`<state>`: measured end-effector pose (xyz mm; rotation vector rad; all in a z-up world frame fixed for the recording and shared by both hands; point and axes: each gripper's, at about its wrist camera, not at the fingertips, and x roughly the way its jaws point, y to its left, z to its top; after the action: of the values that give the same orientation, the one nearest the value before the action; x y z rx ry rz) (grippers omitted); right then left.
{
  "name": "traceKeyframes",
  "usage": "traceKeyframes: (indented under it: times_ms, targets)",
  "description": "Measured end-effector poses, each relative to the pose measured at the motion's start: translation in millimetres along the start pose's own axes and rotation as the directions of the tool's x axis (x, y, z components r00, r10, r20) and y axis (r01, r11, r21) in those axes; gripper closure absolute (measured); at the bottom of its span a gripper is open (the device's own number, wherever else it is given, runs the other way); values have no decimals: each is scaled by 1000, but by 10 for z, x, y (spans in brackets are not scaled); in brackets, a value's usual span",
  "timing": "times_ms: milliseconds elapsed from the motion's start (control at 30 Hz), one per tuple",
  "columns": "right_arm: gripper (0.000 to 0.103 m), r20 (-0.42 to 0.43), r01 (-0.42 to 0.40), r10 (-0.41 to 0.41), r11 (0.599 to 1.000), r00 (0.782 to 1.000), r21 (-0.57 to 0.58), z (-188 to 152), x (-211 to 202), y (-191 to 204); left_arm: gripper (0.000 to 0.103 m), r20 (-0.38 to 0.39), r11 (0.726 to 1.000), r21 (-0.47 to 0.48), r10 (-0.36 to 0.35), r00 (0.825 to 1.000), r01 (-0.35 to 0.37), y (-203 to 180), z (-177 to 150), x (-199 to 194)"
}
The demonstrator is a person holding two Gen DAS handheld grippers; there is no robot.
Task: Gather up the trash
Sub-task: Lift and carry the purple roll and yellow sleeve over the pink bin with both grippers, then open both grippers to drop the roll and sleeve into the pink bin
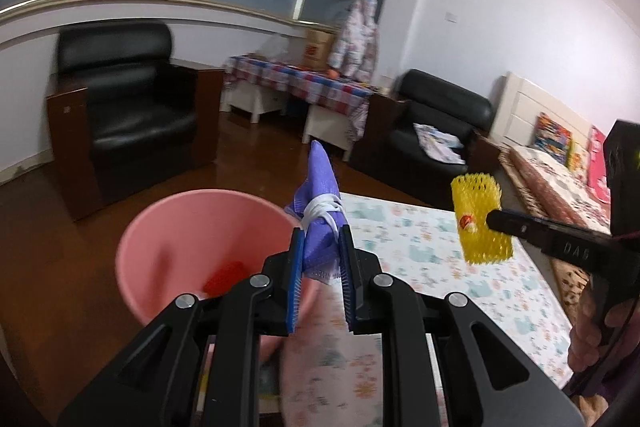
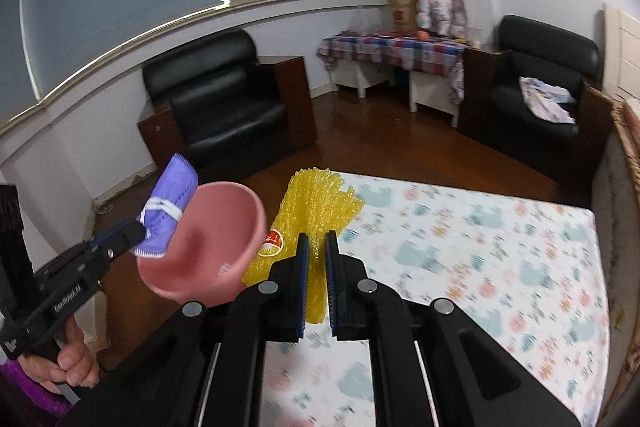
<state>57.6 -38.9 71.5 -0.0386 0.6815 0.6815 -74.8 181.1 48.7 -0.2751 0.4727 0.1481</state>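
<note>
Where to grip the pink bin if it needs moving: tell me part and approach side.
Take the pink bin by its thin rim, coming from above with one finger inside and one outside. It stands open-topped beside the table, and its body looks too wide for the jaws.

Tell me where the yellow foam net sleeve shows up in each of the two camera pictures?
Left wrist view: the yellow foam net sleeve hangs at right of centre, pinched by the right gripper over the patterned mat.
Right wrist view: the sleeve sits low at centre, clamped in that camera's own jaws.
Shared landmark: the pink plastic bucket, left of the sleeve in both.
</note>
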Motion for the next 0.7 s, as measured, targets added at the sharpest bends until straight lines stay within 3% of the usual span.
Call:
traceKeyframes:
  times_ms: [200, 433, 700]
  targets:
    - [95, -16, -88, 88, 996, 996, -11, 181, 332, 256, 86, -12, 996, -47, 80, 997, -81, 282, 5, -5]
    - [95, -85, -177, 175, 984, 981, -23, 220, 851, 572, 86, -45, 980, -44, 194, 980, -196, 466, -42, 88]
    - [95, -177, -218, 208, 975, 962, -39, 90, 1404, 908, 86, -98, 958, -75, 270, 958, -278, 694, -118, 201]
